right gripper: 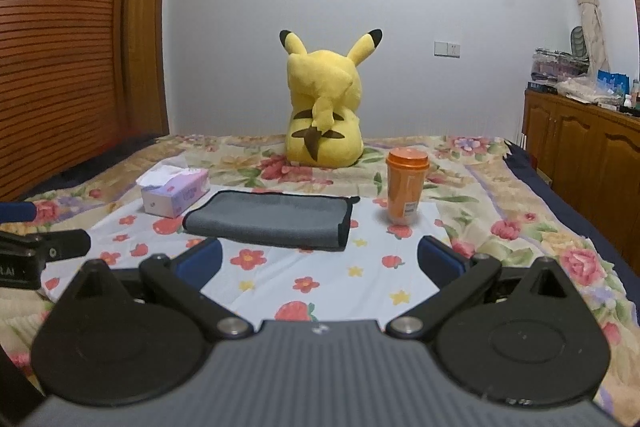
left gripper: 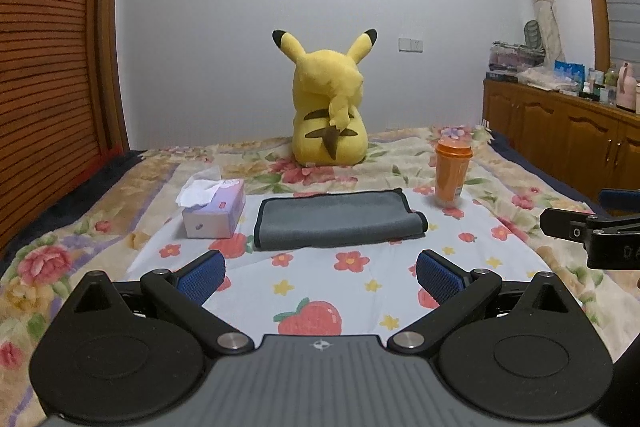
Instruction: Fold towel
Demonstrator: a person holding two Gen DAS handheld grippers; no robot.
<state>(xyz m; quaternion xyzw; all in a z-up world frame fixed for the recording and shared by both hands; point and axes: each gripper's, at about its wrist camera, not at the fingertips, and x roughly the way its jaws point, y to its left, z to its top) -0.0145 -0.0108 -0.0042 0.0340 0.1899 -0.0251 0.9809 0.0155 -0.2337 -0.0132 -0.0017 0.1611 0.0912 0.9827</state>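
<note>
Here's the bed (left gripper: 100,211), spread with a floral quilt, and over its middle lies a pale cloth (left gripper: 320,291) printed with strawberries and flowers. On that cloth sits the folded grey towel (left gripper: 338,223), a tissue box (left gripper: 214,209) just to its left, an orange cup (left gripper: 452,169) to its right. Farther back, a yellow plush toy (left gripper: 330,107) sits on the quilt, its back to us.

Left gripper (left gripper: 320,273): black linkage arms; silver pivot screws; blue textured pads (left gripper: 202,277); grey ribbed body.
</note>
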